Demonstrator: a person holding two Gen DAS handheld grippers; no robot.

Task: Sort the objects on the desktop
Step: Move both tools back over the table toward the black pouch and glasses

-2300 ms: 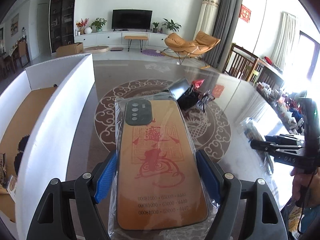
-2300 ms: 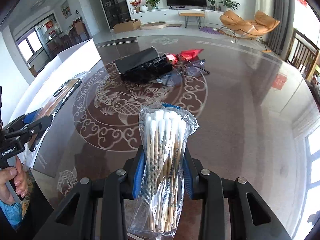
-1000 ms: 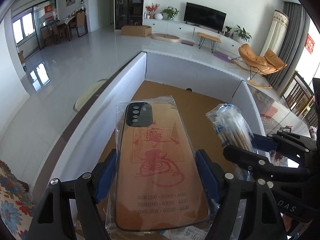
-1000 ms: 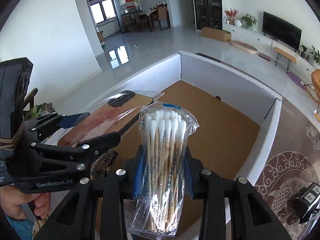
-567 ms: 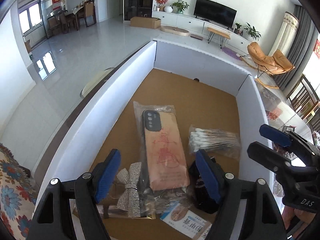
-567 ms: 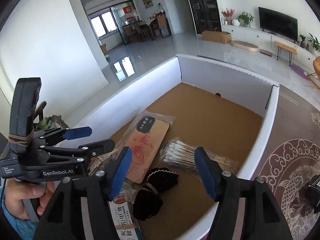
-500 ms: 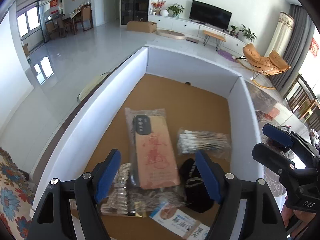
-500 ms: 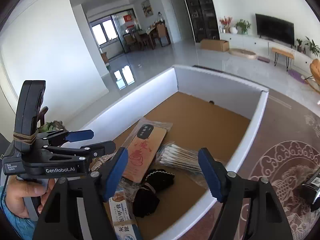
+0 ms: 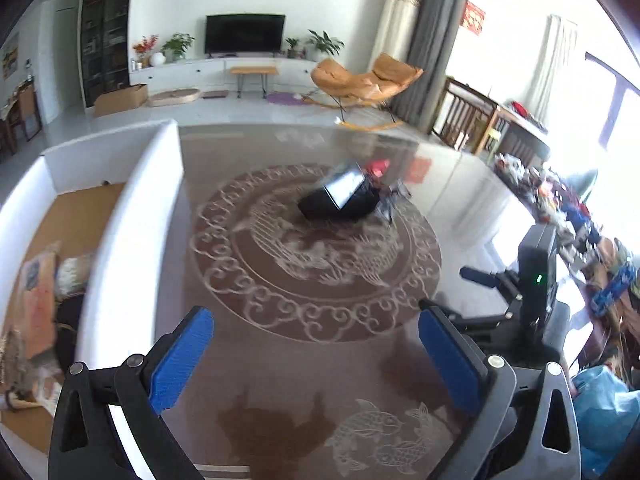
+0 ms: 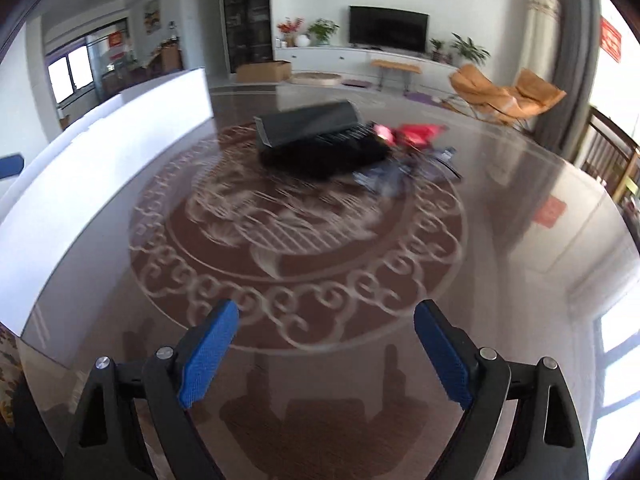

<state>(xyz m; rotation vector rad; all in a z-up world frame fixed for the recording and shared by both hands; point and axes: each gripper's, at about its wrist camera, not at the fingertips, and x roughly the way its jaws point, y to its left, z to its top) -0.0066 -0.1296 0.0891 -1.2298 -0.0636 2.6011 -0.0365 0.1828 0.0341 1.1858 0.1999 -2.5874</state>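
Observation:
My left gripper (image 9: pixel 316 356) is open and empty above the glass table (image 9: pixel 280 380). My right gripper (image 10: pixel 326 350) is open and empty too; it also shows at the right of the left wrist view (image 9: pixel 480 276). The white box (image 9: pixel 132 216) stands at the left; the orange phone case (image 9: pixel 38 304), the cotton swab bag (image 9: pixel 74 272) and dark items lie inside it. A black case (image 10: pixel 316 136) lies far on the table, with red (image 10: pixel 416 132) and dark small items (image 10: pixel 400 168) beside it. The black case also shows in the left wrist view (image 9: pixel 344 198).
The table has a round scroll pattern (image 10: pixel 300 232) under the glass. The white box wall (image 10: pixel 100 172) runs along the left in the right wrist view. A cluttered side table (image 9: pixel 560 208) stands at the far right.
Both grippers let go of the phone case and the cotton swabs into the box, opened wide, and swung right from the box to face the table and the black case.

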